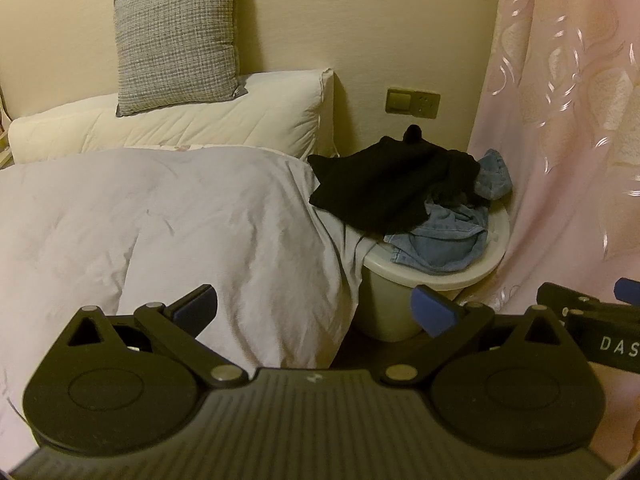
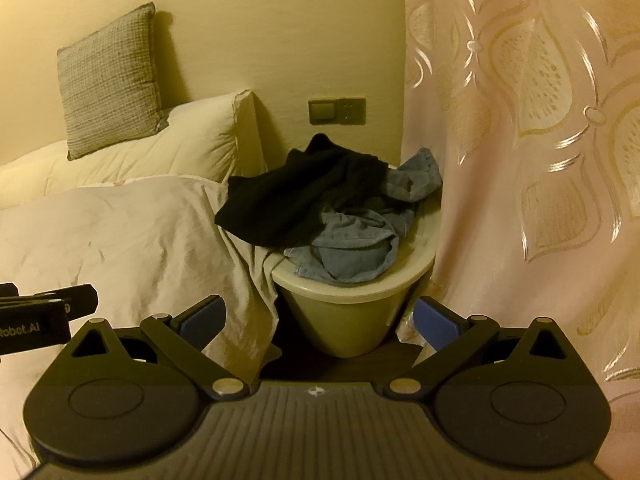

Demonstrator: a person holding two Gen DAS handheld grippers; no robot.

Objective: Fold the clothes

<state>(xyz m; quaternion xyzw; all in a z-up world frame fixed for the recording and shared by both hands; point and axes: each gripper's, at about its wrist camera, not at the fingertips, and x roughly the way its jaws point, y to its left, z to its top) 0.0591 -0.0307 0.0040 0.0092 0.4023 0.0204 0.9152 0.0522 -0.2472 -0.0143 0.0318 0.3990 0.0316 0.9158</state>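
A bin (image 1: 394,304) stood at frame centre, between the bed's duvet (image 1: 160,232) on the left and a curtain (image 1: 560,140) on the right. In it lay denim clothing (image 1: 444,246), with a dark garment (image 1: 384,184) on top, its edge touching the duvet. Behind the duvet, at upper left, a pillow (image 1: 192,120) bore a cushion (image 1: 178,36) leaning against the wall. A wall socket (image 1: 412,102) sat behind the bin.

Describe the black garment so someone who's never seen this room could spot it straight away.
Find the bed, then the pale round bin between it and the pink curtain. The black garment lies on top of the pile there, the only black piece, partly covering blue denim clothes.
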